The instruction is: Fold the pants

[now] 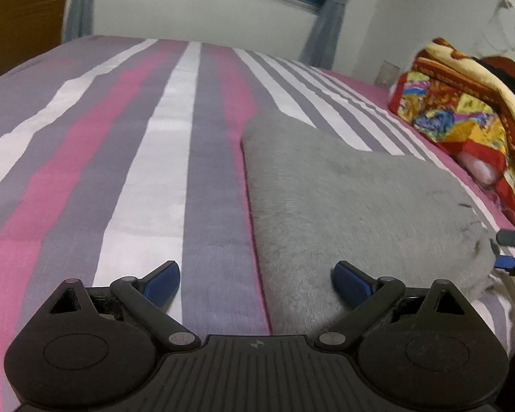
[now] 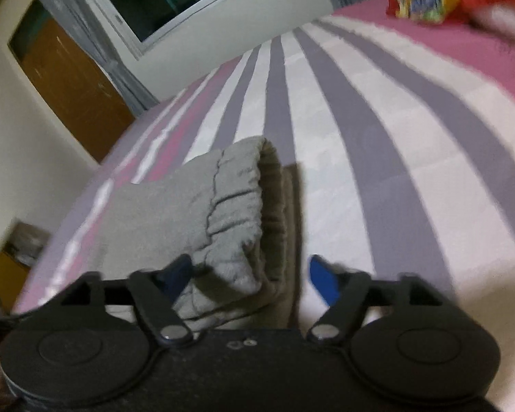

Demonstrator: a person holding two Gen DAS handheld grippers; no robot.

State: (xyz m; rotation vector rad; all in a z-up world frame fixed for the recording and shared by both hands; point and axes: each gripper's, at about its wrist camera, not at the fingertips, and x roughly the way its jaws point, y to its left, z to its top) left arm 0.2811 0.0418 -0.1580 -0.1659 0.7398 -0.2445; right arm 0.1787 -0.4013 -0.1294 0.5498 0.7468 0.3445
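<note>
On the striped bed (image 1: 154, 158), left wrist view: the left gripper (image 1: 255, 276) is hovering with jaws spread and empty over the near edge of the folded grey pants (image 1: 353, 206). Right wrist view: the right gripper (image 2: 250, 276) is standing spread, the elastic waistband (image 2: 237, 202) lying loose between the pads. Best to be pressing the stack flat and squaring edges before withdrawing.

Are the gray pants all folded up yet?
Nearly. The gray pants already lie in a thick folded bundle on the striped bed, waistband on top. Nothing is in hand: the left claw is open beside it, and the right claw is open around the waistband end. What's left is perhaps tidying.
</note>
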